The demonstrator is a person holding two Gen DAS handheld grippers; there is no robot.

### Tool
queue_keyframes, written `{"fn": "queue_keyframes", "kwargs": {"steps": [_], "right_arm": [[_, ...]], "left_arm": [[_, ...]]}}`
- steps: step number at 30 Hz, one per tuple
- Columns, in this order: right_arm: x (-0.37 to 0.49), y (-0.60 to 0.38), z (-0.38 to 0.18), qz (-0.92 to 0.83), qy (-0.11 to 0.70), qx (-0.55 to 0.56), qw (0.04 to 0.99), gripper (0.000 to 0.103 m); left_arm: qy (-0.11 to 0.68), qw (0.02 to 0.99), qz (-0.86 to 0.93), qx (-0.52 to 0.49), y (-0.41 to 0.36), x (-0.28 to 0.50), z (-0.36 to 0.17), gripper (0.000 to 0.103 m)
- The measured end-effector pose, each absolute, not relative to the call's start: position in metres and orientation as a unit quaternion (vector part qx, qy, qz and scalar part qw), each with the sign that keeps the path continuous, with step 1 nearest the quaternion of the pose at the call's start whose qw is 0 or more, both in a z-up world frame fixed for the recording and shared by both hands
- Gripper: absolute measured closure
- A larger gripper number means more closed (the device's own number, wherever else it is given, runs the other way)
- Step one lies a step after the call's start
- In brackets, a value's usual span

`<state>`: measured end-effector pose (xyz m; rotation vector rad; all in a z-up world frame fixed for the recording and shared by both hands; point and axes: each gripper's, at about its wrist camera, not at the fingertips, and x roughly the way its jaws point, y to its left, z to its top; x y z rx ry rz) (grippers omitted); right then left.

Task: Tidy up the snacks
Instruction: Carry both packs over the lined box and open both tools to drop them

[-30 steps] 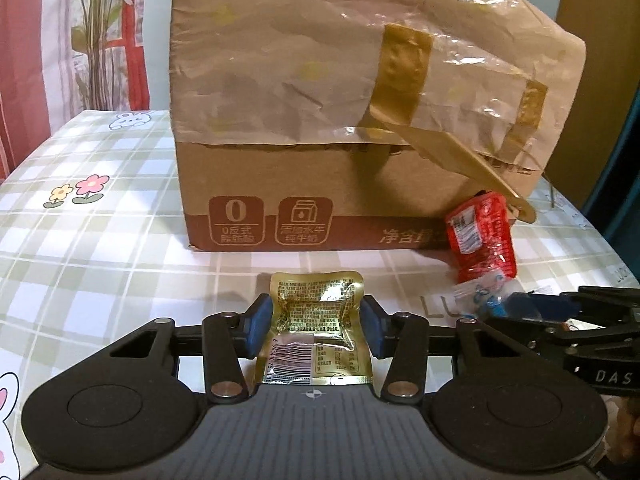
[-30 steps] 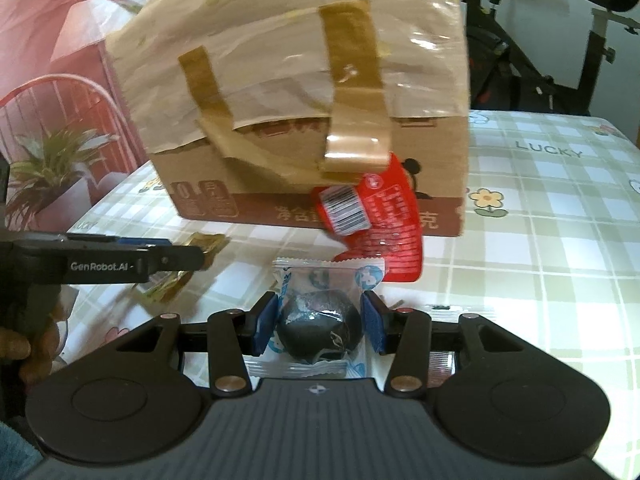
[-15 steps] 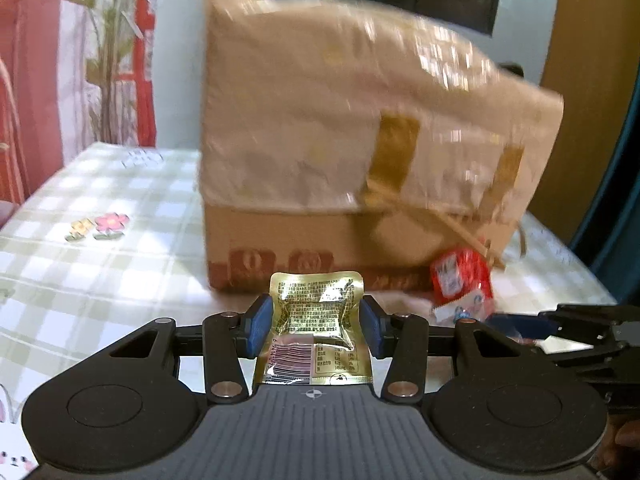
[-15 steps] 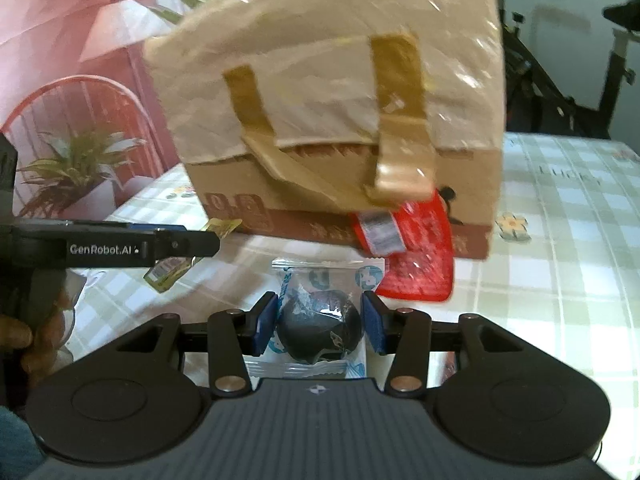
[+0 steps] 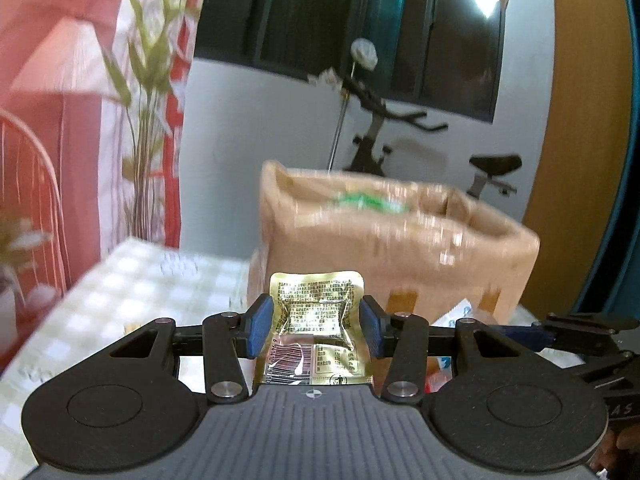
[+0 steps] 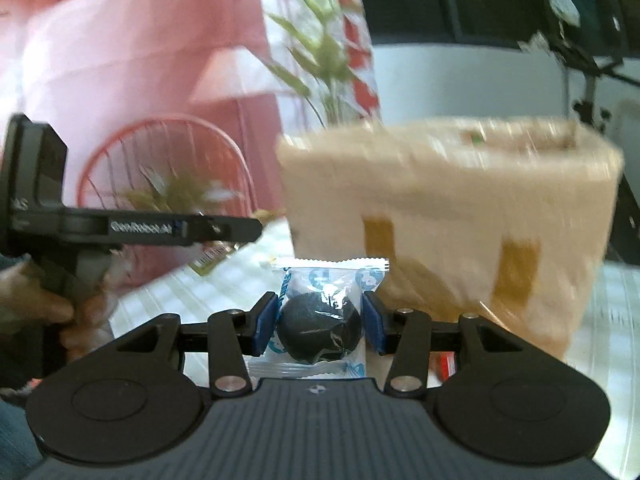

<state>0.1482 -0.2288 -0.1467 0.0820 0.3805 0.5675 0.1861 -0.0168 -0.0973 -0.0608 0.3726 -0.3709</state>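
Observation:
My left gripper is shut on a gold foil snack packet and holds it in the air in front of the cardboard box. My right gripper is shut on a clear blue-printed packet with a dark round snack. The box stands on the checked table, its top open, with something green inside. Each gripper shows in the other's view: the right at the edge, the left at the side. Both views are blurred.
The checked tablecloth lies below. A red snack packet peeks out by the box's base. A plant and a pink curtain stand at the left. An exercise bike is behind the box.
Both grippers have risen with their packets. The box now sits lower in both views, and its open top has come into sight.

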Motion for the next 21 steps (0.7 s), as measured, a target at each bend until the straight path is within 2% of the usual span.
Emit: {"fn": "queue_keyframes", "kwargs": {"steps": [11,15,21], "right_arm": [[0.178,-0.249,-0.066,0.231,0.100,0.021,0.968,0.055],[0.217,-0.267,-0.050,0.178,0.112,0.018,0.978,0.055],[0.266,-0.289,-0.055,0.113,0.164,0.001,0.980,0.055]], "left_arm": [[0.105,0.976,-0.190,-0.021,-0.041,0.225,-0.025,0.053],[0.124,0.973,-0.195,-0.014,-0.060,0.260,-0.022,0.053],[0.171,0.967,-0.188,0.011,-0.084,0.304,-0.036,0.053]]}}
